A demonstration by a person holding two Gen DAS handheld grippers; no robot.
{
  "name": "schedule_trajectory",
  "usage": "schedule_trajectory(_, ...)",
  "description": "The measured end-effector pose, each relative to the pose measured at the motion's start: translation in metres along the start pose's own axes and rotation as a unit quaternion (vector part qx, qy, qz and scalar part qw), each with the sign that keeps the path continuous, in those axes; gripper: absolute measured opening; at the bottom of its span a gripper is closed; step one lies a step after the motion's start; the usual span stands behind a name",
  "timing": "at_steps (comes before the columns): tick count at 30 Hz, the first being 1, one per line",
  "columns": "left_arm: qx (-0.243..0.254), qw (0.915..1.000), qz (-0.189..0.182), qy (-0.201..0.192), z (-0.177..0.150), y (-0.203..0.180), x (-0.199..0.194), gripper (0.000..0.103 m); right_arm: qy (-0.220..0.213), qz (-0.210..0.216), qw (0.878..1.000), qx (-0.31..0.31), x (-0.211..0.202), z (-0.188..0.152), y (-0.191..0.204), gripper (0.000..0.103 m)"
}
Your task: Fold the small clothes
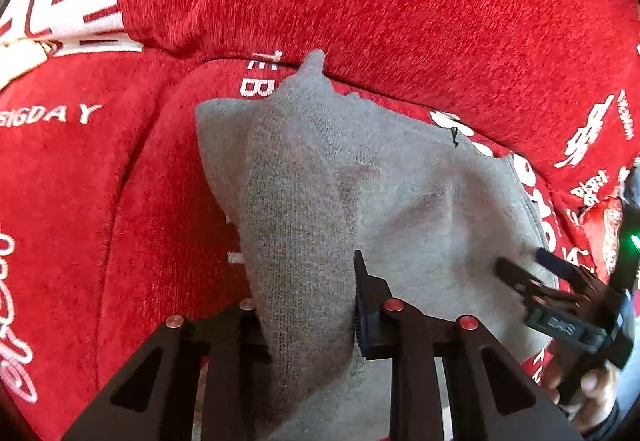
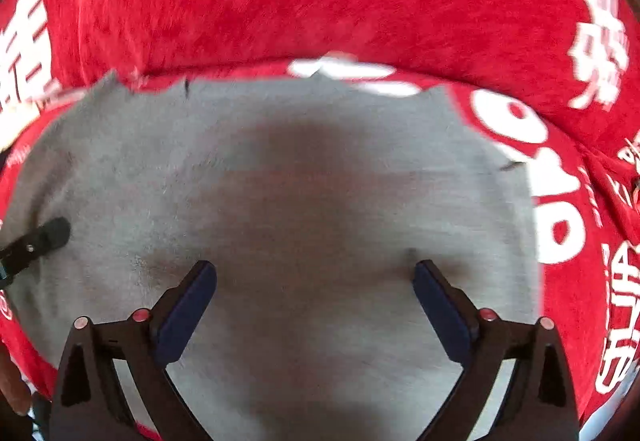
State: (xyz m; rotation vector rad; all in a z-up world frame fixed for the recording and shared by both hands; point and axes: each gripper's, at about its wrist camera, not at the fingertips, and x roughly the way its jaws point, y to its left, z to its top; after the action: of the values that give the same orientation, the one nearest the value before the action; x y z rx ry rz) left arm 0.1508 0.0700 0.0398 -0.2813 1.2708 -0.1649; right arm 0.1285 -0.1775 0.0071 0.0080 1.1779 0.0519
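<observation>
In the left wrist view, a ridge of the grey garment (image 1: pixel 304 201) is clamped between the narrowly set left tongs (image 1: pixel 308 305), so that this edge can be lifted off the red printed cover (image 1: pixel 400 1) and carried over for a fold. The pinched cloth stands up as a tall pleat, while the rest of the garment lies spread to the right. The surface beneath the cover cannot be identified. At the right edge of the view, the right tongs (image 1: pixel 524 261) are seen over the flat part of the cloth, with fingers (image 1: pixel 596 385) of the person's hand visible behind them.

In the right wrist view, the right tongs (image 2: pixel 314 277) are held spread wide above the flat grey garment (image 2: pixel 320 181), with nothing gripped between them. They are probably kept there to press or pin the cloth while the other edge is drawn across. A fingertip of the left tongs (image 2: pixel 44 237) is seen at the left edge, at the garment's border.
</observation>
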Motion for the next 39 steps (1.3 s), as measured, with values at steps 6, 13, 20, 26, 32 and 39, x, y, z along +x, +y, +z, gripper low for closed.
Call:
schedule_trajectory(6, -0.002, 0.9984, 0.051, 0.023, 0.017, -0.059, -0.016, 0.026, -0.033, -0.028, 0.999, 0.013, -0.036, -0.027, -0.065, 0.099)
schedule_trajectory(13, 0.068, 0.9932, 0.093, 0.018, 0.021, -0.197, -0.029, 0.024, -0.053, -0.018, 0.996, 0.072, -0.060, -0.061, -0.148, 0.099)
schedule_trajectory(20, 0.155, 0.9818, 0.095, 0.054, -0.022, -0.325, 0.035, 0.023, -0.065, -0.010, 0.991, 0.113, -0.063, -0.090, -0.197, 0.099)
schedule_trajectory(26, 0.144, 0.9796, 0.122, 0.068, -0.041, -0.344, 0.096, 0.023, -0.049, 0.000, 0.987, 0.153, -0.051, -0.114, -0.235, 0.099)
schedule_trajectory(32, 0.130, 0.9819, 0.106, 0.087, -0.035, -0.349, 0.094, 0.054, -0.047, 0.005, 0.985, 0.164, -0.045, -0.126, -0.239, 0.099)
schedule_trajectory(39, 0.098, 0.9904, -0.030, 0.093, -0.036, -0.326, 0.034, 0.076, -0.076, 0.055, 0.983, 0.159, -0.068, -0.121, -0.234, 0.099)
